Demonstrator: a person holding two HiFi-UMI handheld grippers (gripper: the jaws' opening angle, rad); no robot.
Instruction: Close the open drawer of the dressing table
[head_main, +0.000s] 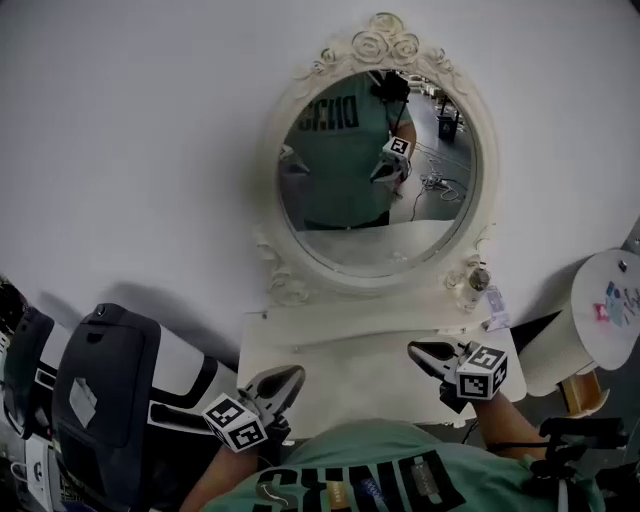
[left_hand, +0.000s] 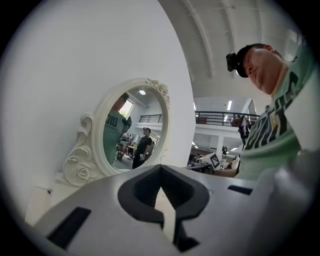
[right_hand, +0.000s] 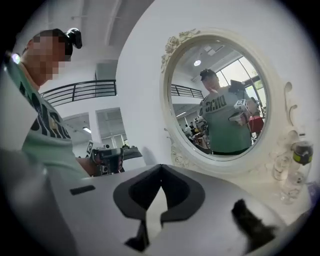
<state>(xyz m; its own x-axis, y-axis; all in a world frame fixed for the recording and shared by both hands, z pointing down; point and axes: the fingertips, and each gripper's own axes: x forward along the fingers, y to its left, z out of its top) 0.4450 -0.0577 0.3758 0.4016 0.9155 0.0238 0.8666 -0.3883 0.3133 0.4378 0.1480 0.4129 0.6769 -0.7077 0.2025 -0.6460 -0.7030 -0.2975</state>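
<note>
The white dressing table (head_main: 350, 335) stands against the wall under its oval mirror (head_main: 375, 170). Its drawer shows in no view; my green-shirted torso covers the table's front edge in the head view. My left gripper (head_main: 290, 376) hovers at the tabletop's front left corner, jaws together and holding nothing. My right gripper (head_main: 415, 350) hangs over the front right part of the top, also shut and empty. In the left gripper view the left gripper (left_hand: 160, 169) points across the top past the mirror (left_hand: 132, 132). In the right gripper view the right gripper (right_hand: 160, 167) faces the mirror (right_hand: 220, 100).
A small bottle (head_main: 478, 280) and a card stand at the tabletop's back right; the bottle (right_hand: 300, 160) and a glass show in the right gripper view. A black and white seat (head_main: 105, 400) sits left of the table, a round white side table (head_main: 610, 300) to the right.
</note>
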